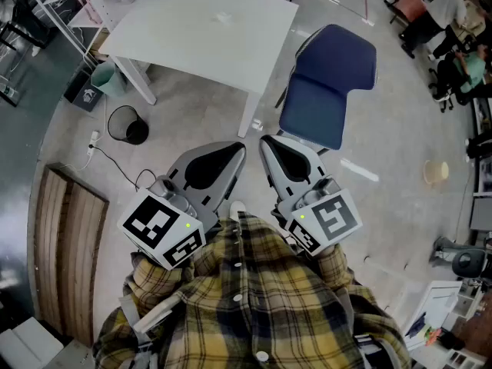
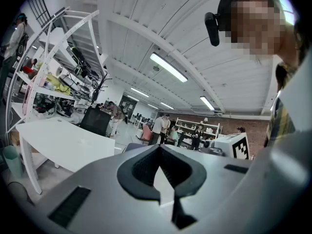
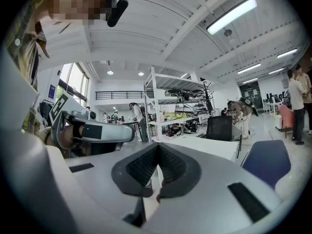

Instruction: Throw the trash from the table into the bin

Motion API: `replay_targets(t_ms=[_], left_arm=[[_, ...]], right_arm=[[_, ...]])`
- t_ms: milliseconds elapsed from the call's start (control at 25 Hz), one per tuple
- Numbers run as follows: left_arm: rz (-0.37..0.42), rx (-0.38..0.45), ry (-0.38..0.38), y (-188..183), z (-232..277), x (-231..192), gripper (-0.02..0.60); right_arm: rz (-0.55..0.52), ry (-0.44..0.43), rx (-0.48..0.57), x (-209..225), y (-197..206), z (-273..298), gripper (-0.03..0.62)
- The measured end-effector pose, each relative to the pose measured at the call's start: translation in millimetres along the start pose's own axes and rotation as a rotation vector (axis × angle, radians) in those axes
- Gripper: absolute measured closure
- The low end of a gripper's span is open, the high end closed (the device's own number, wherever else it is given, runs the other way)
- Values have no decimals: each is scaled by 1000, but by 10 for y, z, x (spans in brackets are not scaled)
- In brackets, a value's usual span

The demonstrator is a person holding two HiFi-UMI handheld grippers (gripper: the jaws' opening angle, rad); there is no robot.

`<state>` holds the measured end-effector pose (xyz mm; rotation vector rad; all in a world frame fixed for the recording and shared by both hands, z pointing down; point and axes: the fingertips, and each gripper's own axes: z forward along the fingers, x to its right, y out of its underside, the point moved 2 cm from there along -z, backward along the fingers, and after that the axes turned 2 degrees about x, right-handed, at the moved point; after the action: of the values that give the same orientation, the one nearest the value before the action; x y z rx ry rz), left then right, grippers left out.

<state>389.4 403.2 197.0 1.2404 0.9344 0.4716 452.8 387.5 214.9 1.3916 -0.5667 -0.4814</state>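
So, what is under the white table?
Its white legs and a teal bin beside one of them show in the head view. The table top covers the floor below it, so anything there stays hidden.

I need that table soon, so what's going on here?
A person in a plaid shirt holds the left gripper and right gripper side by side, both shut and empty, standing back from the white table. The black bin sits on the floor near it, beside a blue chair. Nothing is picked up yet.
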Motion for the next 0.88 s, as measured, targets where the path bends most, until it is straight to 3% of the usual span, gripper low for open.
replay_targets(t_ms=[520,880], left_arm=[[15,-22,-62,123,83,74,577],[-1,-31,-91,184,40,-345,577]], right_arm=[[23,-35,-5,157,87,-128,595],[30,-59,-56,113,281,288,595]])
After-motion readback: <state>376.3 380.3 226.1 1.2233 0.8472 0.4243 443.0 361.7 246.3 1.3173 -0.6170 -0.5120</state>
